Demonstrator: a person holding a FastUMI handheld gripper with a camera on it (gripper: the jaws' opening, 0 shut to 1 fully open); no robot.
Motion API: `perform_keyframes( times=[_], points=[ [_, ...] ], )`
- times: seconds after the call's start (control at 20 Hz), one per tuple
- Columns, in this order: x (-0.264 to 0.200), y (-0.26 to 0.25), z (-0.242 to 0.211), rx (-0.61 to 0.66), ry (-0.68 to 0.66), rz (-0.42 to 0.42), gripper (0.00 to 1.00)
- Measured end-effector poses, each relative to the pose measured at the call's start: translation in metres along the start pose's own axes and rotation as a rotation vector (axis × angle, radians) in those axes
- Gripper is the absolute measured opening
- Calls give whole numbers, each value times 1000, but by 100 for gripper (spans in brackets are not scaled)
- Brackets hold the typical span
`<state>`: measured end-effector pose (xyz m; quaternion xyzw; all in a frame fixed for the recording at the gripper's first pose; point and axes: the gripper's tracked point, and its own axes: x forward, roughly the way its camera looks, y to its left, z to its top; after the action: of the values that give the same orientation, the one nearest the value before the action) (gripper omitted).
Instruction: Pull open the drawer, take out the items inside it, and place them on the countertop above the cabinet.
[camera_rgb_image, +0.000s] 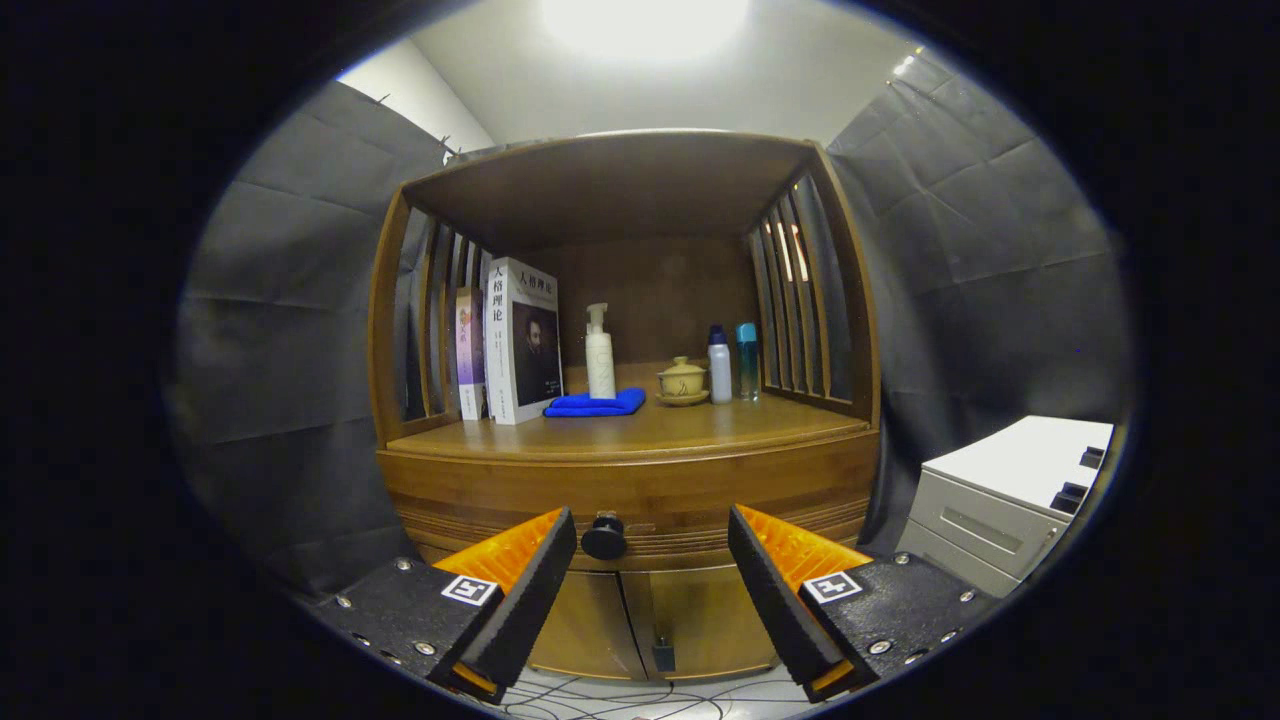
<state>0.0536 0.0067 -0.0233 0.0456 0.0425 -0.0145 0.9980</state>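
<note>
The gripper (652, 545) hangs with its jaws wide, gripping nothing. The shut drawer (630, 490) sits just beyond the fingers, its dark knob (604, 538) between them, nearer the left. On the countertop (690, 425) above stand books (522, 340), a pump bottle (599, 352), a blue cloth (597, 404), a lidded cup (682, 381) and two bottles (733, 362). A white cabinet (1010, 495), perhaps drawers, stands to the right.
</note>
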Motion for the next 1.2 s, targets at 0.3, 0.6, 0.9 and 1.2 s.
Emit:
perform_keyframes(
  times=[0.3, 0.6, 0.9, 1.2],
  points=[
    [33, 11, -26, 4, 63, 40, 95],
    [69, 41, -52, -35, 126, 101, 95],
    [87, 48, -81, -27, 207, 93, 90],
    [100, 45, -84, -36, 231, 92, 72]
  ],
)
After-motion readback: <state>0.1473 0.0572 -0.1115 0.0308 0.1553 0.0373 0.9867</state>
